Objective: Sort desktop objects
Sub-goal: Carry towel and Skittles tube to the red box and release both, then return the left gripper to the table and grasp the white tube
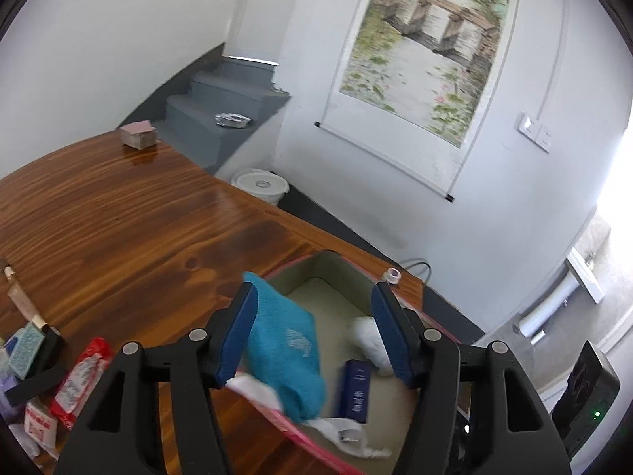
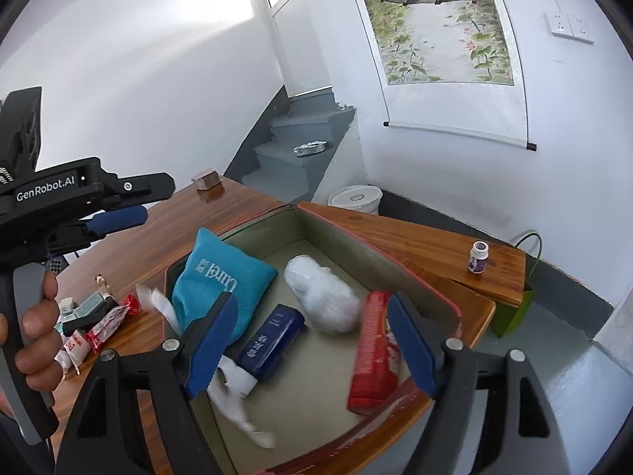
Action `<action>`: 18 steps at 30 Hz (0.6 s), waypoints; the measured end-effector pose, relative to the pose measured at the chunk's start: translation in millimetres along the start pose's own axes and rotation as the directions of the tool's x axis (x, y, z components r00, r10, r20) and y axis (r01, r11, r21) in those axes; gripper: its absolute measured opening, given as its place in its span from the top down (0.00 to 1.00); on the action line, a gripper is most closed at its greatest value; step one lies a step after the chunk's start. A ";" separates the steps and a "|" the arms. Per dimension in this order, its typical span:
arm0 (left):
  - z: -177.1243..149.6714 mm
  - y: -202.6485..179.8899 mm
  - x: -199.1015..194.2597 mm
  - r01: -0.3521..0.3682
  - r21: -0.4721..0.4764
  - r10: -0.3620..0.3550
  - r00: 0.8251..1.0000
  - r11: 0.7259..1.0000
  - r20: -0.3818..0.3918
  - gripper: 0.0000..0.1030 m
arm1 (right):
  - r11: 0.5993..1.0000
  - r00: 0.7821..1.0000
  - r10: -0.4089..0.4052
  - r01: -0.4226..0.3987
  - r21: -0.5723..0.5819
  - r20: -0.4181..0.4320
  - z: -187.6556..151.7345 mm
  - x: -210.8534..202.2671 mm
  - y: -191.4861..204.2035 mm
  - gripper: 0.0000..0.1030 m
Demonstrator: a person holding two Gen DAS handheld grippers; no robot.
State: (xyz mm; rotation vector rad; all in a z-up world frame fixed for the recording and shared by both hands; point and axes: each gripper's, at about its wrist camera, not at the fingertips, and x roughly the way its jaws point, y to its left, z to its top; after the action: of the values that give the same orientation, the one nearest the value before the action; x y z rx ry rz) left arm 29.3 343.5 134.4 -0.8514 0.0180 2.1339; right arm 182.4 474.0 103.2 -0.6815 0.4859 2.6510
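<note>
Teal pouch: soft cloth pouch in the red-rimmed box, leaning on its left wall.
Left gripper: fingers apart, over the box.
Right gripper: fingers apart, red packet loose between them.

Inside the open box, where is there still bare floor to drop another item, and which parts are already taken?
Bare floor shows in the box at the far corner behind the white plastic bundle, and along the near side between the navy case and the red packet. The left side is crowded: the teal pouch leans on the wall, with crumpled white paper below it.
</note>
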 end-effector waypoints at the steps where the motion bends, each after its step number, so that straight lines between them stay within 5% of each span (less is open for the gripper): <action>1: -0.3 3.0 -2.9 -0.012 -0.003 0.012 1.000 1.000 0.005 0.38 | 1.000 1.000 0.005 -0.005 -0.004 -0.003 -0.5 0.5 3.5 0.21; 18: -10.0 83.3 -51.0 -0.187 -0.097 0.192 0.980 0.978 0.048 0.38 | 0.990 0.994 0.100 -0.103 -0.099 -0.041 -8.4 2.6 71.2 0.19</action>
State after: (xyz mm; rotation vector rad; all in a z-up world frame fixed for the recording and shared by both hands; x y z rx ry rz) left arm -1.0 250.2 134.1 -0.8709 -0.0296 2.3528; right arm 153.7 408.8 111.7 -0.7540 0.4093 2.7790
